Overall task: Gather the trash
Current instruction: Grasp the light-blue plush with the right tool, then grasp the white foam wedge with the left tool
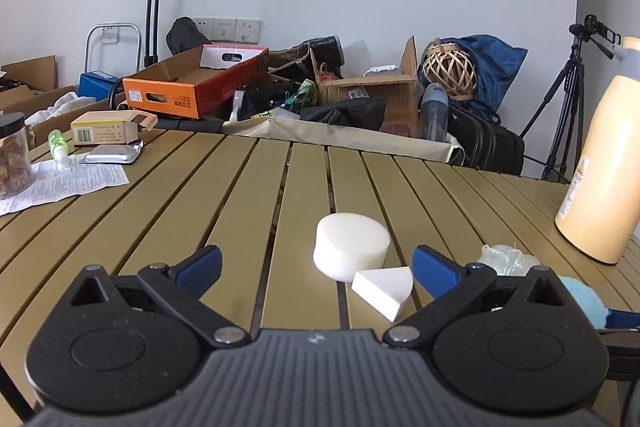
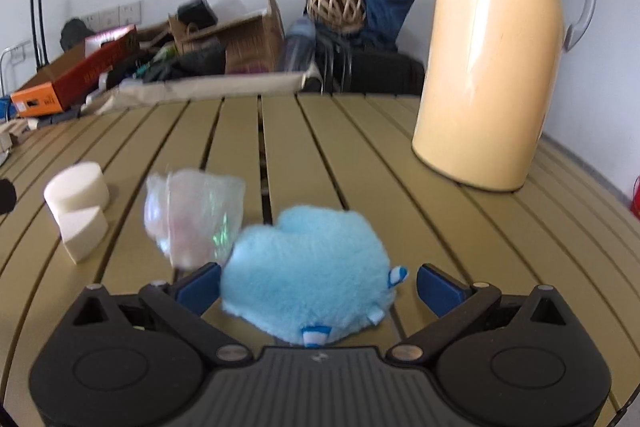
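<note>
A white foam cylinder (image 1: pixel 351 246) and a white foam wedge (image 1: pixel 383 287) lie on the slatted table just ahead of my left gripper (image 1: pixel 316 267), which is open with the wedge between its fingers. A crumpled clear plastic wrapper (image 2: pixel 196 211) lies left of a fluffy light-blue plush (image 2: pixel 306 273). My right gripper (image 2: pixel 318 285) is open with its jaws on either side of the plush. The foam pieces also show in the right wrist view (image 2: pixel 78 201). The wrapper (image 1: pixel 505 259) and plush (image 1: pixel 585 301) show at the right of the left wrist view.
A tall cream thermos jug (image 2: pixel 496 67) stands at the right on the olive slatted table (image 2: pixel 360 155). At the far left lie a printed paper sheet (image 1: pixel 68 183), a foil pack (image 1: pixel 112 154), a small box (image 1: pixel 110 129) and a jar (image 1: pixel 14 155). Boxes and bags sit beyond the table.
</note>
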Demonstrator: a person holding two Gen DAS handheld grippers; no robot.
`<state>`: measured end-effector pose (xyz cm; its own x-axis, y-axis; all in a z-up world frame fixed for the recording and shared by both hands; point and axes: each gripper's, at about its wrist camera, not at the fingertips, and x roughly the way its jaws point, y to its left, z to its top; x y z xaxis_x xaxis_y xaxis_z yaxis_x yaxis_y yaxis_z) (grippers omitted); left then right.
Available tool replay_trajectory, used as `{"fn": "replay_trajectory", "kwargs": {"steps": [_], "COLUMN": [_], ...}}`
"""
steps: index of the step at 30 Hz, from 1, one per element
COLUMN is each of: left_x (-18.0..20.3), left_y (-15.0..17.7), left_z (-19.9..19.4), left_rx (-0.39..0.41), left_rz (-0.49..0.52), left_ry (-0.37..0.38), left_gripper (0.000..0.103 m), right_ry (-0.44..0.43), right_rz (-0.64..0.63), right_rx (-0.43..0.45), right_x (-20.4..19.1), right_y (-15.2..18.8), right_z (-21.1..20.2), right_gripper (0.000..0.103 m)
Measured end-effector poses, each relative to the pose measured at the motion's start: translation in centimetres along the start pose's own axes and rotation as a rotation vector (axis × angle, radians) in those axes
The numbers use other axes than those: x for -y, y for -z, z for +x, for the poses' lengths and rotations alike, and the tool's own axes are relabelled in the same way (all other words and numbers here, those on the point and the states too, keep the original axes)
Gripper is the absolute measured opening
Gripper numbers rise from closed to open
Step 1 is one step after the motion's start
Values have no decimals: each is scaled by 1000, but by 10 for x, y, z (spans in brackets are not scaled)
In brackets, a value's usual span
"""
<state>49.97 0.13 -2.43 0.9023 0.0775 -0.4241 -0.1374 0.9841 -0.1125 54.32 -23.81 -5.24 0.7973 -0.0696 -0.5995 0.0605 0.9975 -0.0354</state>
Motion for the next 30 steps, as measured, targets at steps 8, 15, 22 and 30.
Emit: {"fn": "replay_trajectory", "kwargs": {"steps": [8, 15, 22, 30], "left_x": [0, -1, 9, 44], "left_y": [4, 6, 7, 7], "left_z": [14, 14, 21, 40], "left_rx": [-33, -41, -90, -164], "left_rz": [-17, -16, 25, 117], "left_ry": [13, 42, -14, -38], "left_gripper": [103, 103, 103, 103], "right_ry": [-29, -73, -80, -122], "right_rz": [6, 80, 152, 232], "right_rx": [36, 77, 169, 196], "right_x": [0, 17, 46, 70], "right_y": [3, 2, -8, -11], "right_z": [-5, -15, -39, -47], "right_gripper": [81, 78, 78, 78]}}
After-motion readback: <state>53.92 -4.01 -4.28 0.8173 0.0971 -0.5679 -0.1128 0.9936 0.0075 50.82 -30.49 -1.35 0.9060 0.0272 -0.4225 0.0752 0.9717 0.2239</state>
